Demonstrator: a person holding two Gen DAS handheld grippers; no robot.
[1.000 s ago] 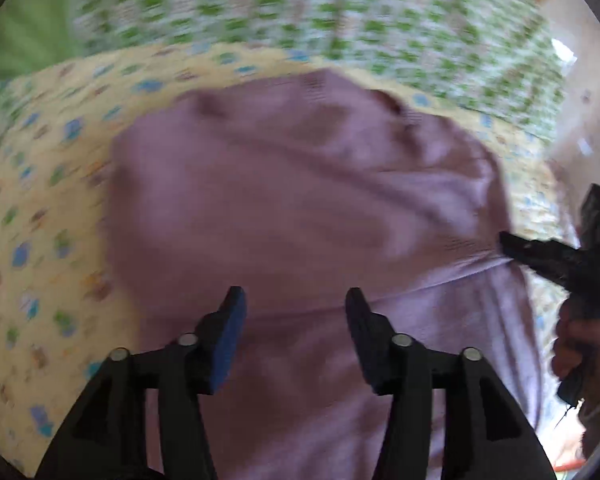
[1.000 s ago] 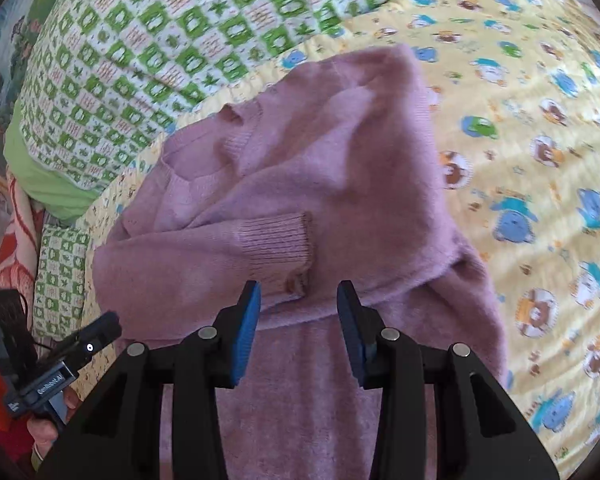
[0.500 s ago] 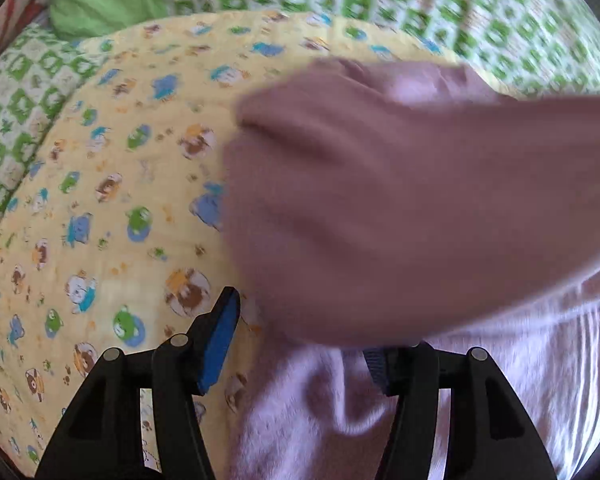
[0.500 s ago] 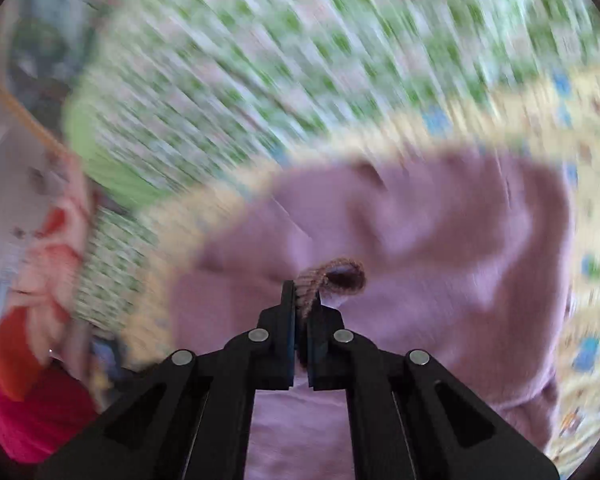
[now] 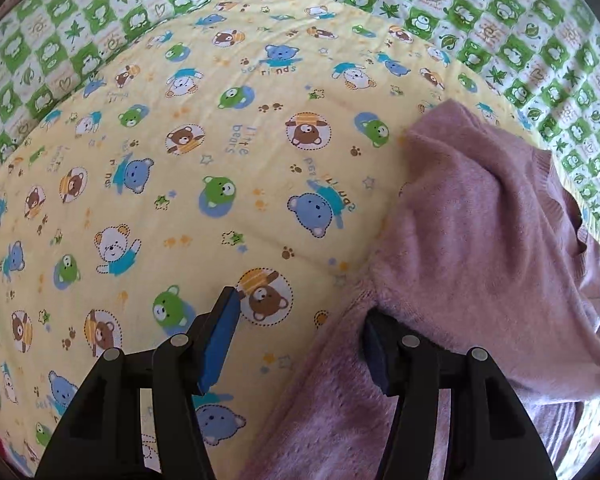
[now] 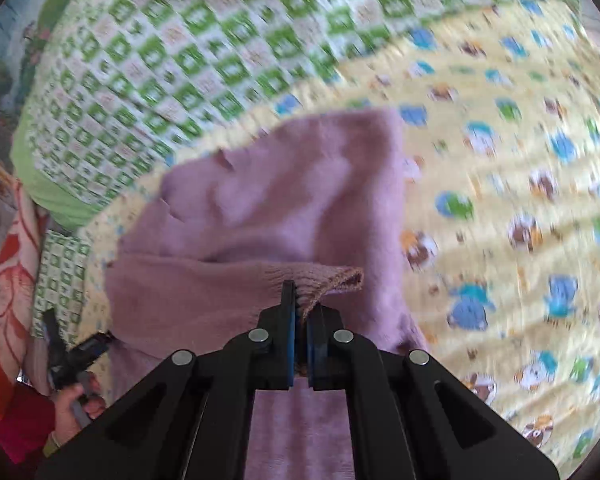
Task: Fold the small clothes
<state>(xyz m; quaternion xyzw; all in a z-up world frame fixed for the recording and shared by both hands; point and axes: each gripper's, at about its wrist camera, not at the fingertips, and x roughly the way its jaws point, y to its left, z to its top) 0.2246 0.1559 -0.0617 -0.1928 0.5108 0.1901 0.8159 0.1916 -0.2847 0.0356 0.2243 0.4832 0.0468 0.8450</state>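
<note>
On the yellow bear-print quilt (image 5: 204, 168), the mauve sweater (image 6: 284, 200) is lying half-folded, sleeve pulled across the body. Right tool (image 6: 300, 312) is pinching the ribbed cuff (image 6: 332, 276), jaws clamped down to a sliver. Left tool (image 5: 300, 336) is standing part-open at the sweater's left edge, gripping nothing (right finger tucked under a fold, left one over bare quilt). Knit is looking fuzzy and soft. Green checked blanket (image 5: 520, 40) is lying beyond.

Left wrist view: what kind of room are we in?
Probably a bedroom, working on a bed: a yellow bear-print quilt is spread under the pink sweater, with green checked bedding behind it. Likely a child's bed.
</note>
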